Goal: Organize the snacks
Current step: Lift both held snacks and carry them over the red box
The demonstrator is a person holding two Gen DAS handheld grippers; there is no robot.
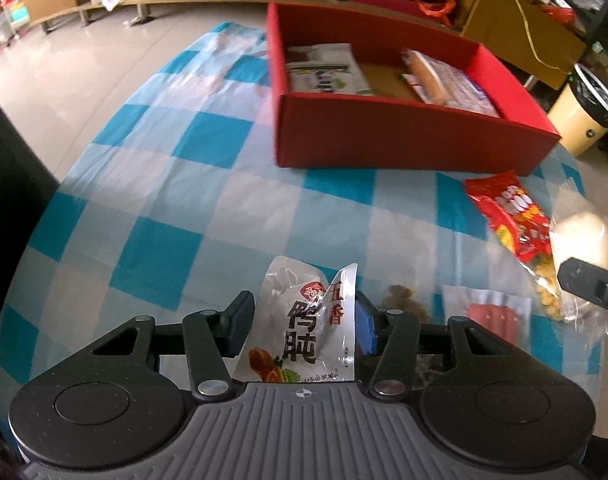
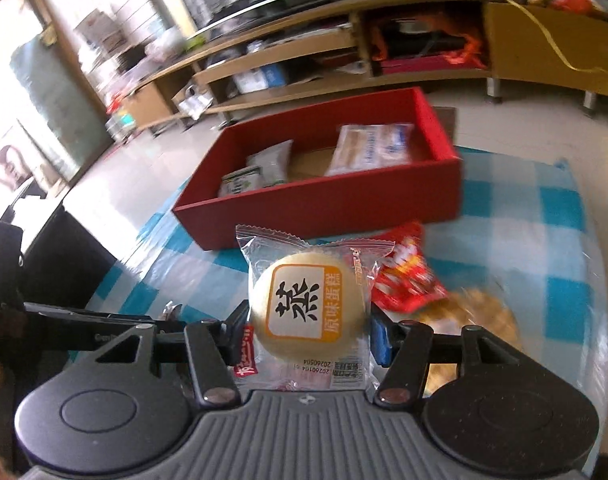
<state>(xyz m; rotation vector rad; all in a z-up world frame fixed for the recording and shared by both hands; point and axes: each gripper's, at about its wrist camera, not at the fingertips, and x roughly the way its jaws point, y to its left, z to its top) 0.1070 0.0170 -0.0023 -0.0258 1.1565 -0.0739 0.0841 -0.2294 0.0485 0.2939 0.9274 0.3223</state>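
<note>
While both grippers hung over the blue-and-white checked tablecloth (image 1: 208, 216), each was clamped on a snack. The left gripper (image 1: 302, 322) had its two pads pressed against the sides of a silver snack pouch (image 1: 304, 328) printed with large black characters and a red round mark; the pouch stood between the fingers, its crumpled top pointing away from the camera. The right gripper (image 2: 310, 330) squeezed a clear-wrapped steamed cake (image 2: 308, 312), a pale round bun under an orange-and-white label, held upright with its serrated seal at the top.

Beyond both grippers the red cardboard box (image 1: 404, 136) sat open on the tablecloth. Inside it lay a white-and-green packet (image 1: 324, 70) on the left and a pale blue-and-white packet (image 1: 452, 84) on the right, with bare brown floor between them.

Near the box's front wall, on the cloth, lay a red snack bag (image 1: 512, 216) with yellow print, and just beside it a clear bag of golden fried pieces (image 2: 476, 320). A clear pack with red sausages (image 1: 490, 316) rested close to the left gripper's right side, next to a small brown clump (image 1: 404, 300) whose nature I could not tell. In the left wrist view the steamed cake appeared blurred at the right edge above the red bag.
</note>
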